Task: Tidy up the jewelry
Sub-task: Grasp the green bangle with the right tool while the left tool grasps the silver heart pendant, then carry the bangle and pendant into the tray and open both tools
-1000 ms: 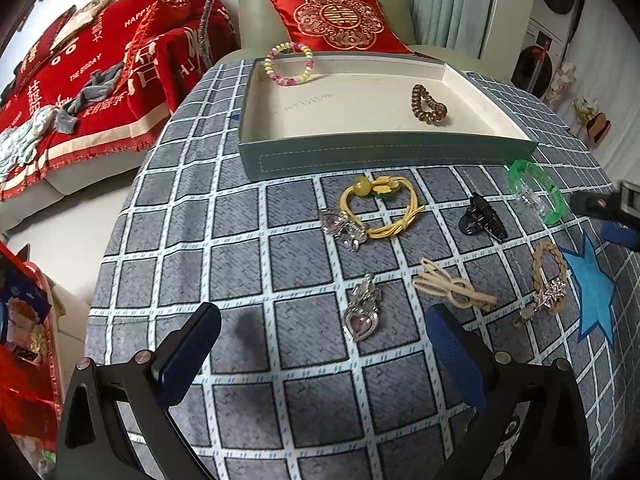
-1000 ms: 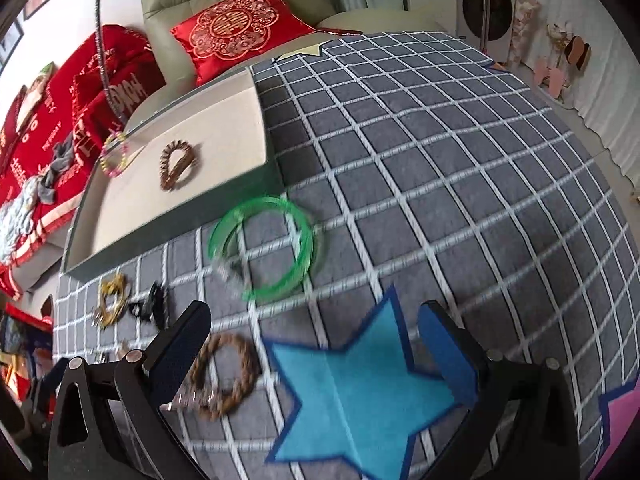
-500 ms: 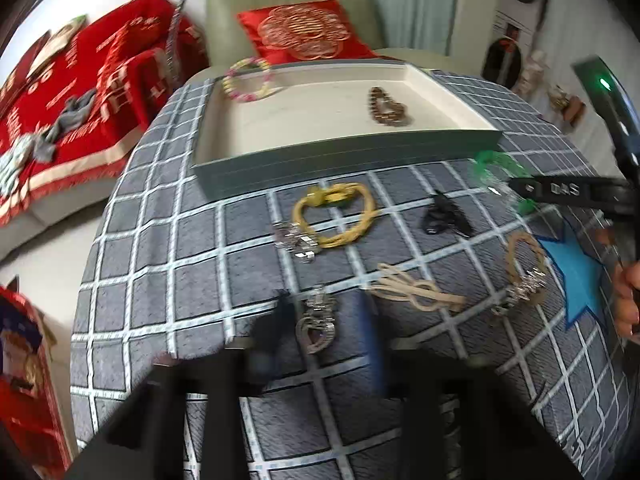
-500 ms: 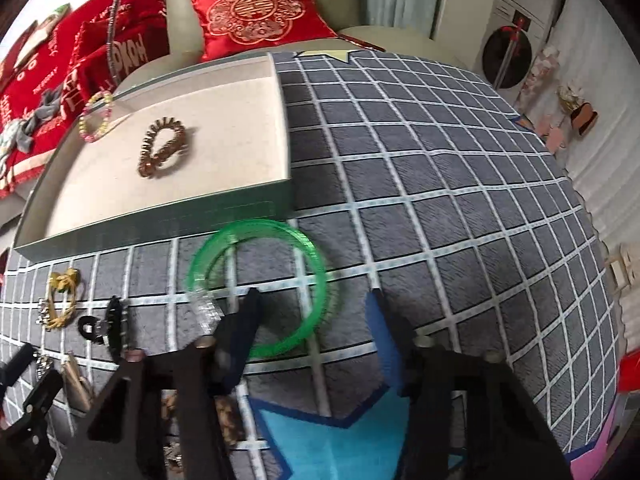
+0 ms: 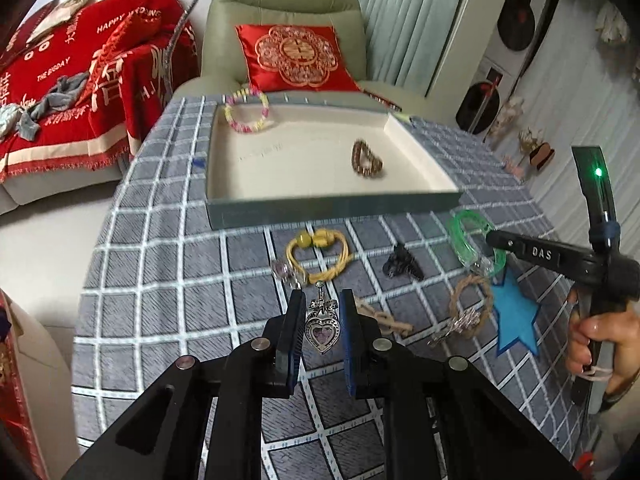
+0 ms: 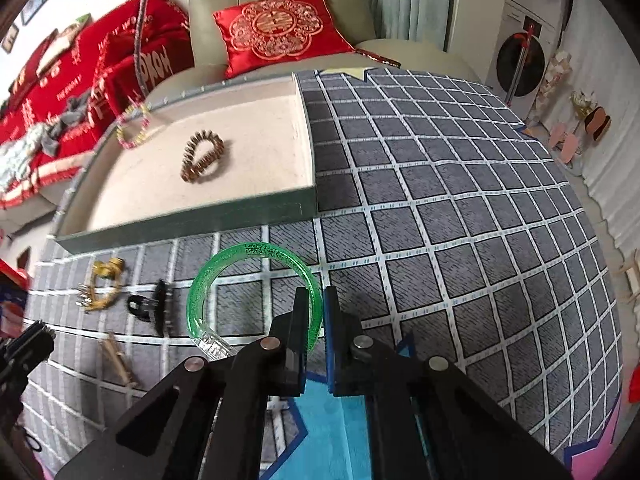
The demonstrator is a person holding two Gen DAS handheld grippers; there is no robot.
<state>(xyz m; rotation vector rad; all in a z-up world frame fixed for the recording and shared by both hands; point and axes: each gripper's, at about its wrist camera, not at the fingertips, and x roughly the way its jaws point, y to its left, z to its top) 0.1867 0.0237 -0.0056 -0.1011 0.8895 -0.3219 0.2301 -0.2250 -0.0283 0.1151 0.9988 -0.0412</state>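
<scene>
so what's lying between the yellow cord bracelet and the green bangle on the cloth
A black hair claw clip lies between the yellow cord bracelet and the green bangle. Both wrist views show it; nothing else sits in that stretch.

Silver heart pendant (image 5: pixel 321 330) with purple stone: upright between the left fingers (image 5: pixel 295 322). Green translucent bangle (image 6: pixel 256 300): flat on the bench, its right arc between the right fingers (image 6: pixel 298 320). Grey tray (image 5: pixel 336 208) holds a brown bead bracelet (image 5: pixel 366 159) and a pink-yellow bead bracelet (image 5: pixel 246 111), well apart.
</scene>
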